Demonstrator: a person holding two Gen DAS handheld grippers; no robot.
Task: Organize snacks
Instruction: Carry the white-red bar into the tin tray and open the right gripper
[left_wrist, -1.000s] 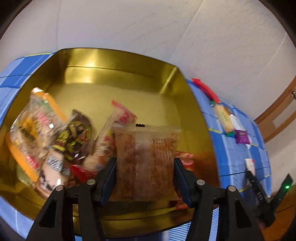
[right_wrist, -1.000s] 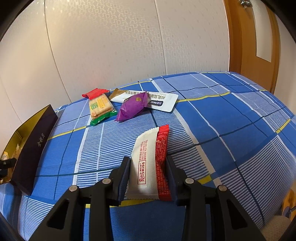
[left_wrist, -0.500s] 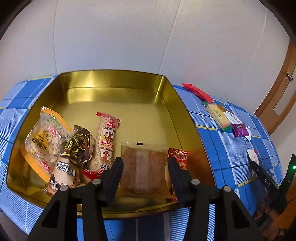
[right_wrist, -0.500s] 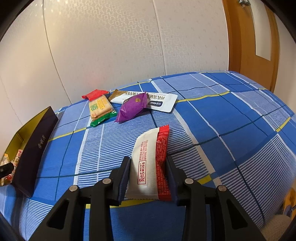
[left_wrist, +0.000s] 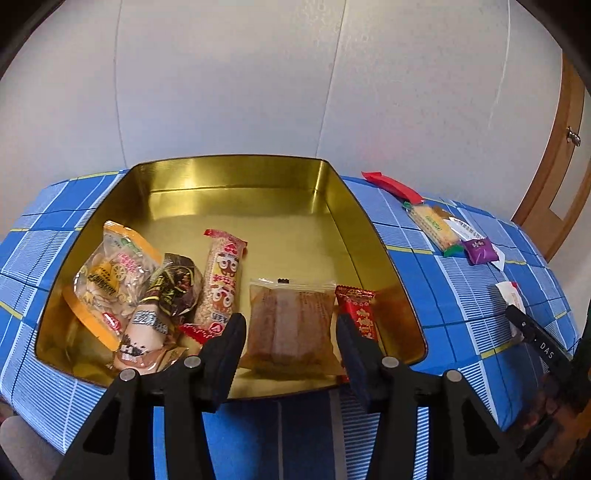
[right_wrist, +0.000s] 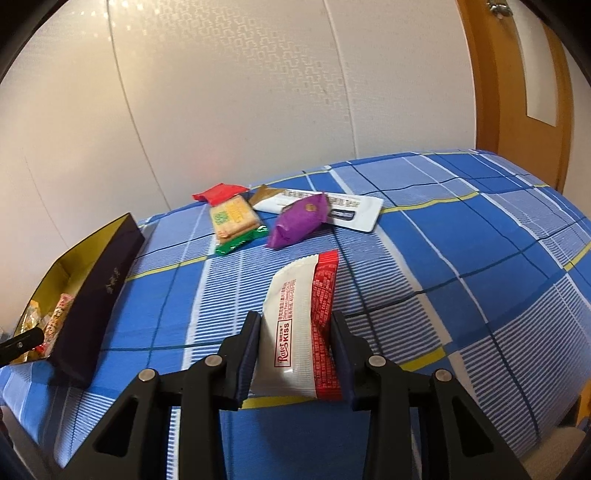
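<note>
**Left claw emptied, right claw loaded – snacks about half sorted**

Left gripper (left_wrist: 290, 334) is seen standing partly open with nothing clamped; its jaws have just been closing in from a wider spread, and the clear-wrapped cake pack (left_wrist: 291, 325) lies flat in the gold tin (left_wrist: 236, 177), by the tin's near wall, no longer pinched. Compared with a second ago, the pack has been let go and the claw has been pulled back and up, so the whole tin is now framed. Right gripper (right_wrist: 295, 350) is kept clamped on the white-and-red wafer pack (right_wrist: 303, 325), unchanged, just above the blue checked cloth (right_wrist: 480, 258).

Progress, as judged: several packs are already lined up along the tin's near and left side, including the red candy (left_wrist: 358, 314) beside the cake pack. Left over near the cloth's far edge: green cracker pack (right_wrist: 234, 221), purple pouch (right_wrist: 299, 221), white sachet (right_wrist: 347, 210), red wrapper (right_wrist: 218, 192). The wafer pack is probably next in.
</note>
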